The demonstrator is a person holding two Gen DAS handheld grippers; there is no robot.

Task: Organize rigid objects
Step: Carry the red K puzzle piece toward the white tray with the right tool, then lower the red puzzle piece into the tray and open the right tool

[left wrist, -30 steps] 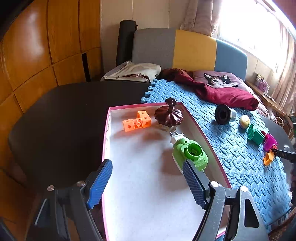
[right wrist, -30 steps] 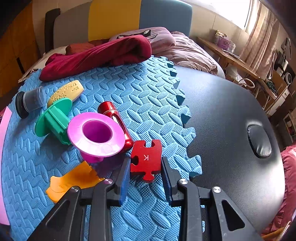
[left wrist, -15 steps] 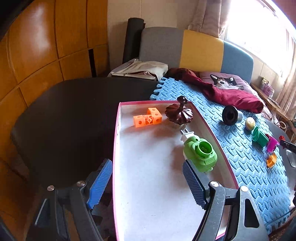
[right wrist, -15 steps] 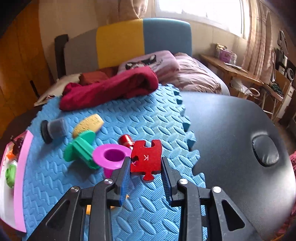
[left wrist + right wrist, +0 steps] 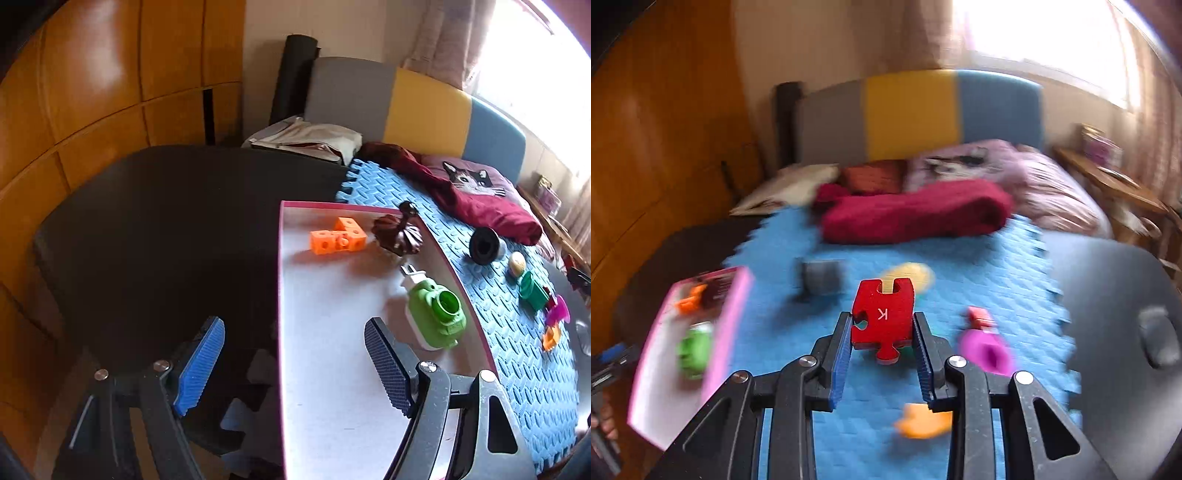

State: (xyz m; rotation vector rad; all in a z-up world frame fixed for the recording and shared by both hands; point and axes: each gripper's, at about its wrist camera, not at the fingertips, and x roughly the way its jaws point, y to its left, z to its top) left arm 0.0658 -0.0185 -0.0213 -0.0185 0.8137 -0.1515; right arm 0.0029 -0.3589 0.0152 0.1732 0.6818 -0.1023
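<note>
My right tool (image 5: 882,349) pinches the red puzzle piece (image 5: 882,317) mid-carry; next it needs lowering into the pink-rimmed tray (image 5: 729,314), left tool (image 5: 295,369) spread.

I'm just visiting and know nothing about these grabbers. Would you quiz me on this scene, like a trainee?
1. True or false: the right gripper holds a red jigsaw-shaped piece.
2. Which lies inside the pink-rimmed white tray: A) orange linked cubes B) magenta plastic funnel C) yellow oval piece?
3. Fill in: the left gripper's jaws are ____.

Key: 1 true; 2 A; 3 open, with nothing between them.
</note>
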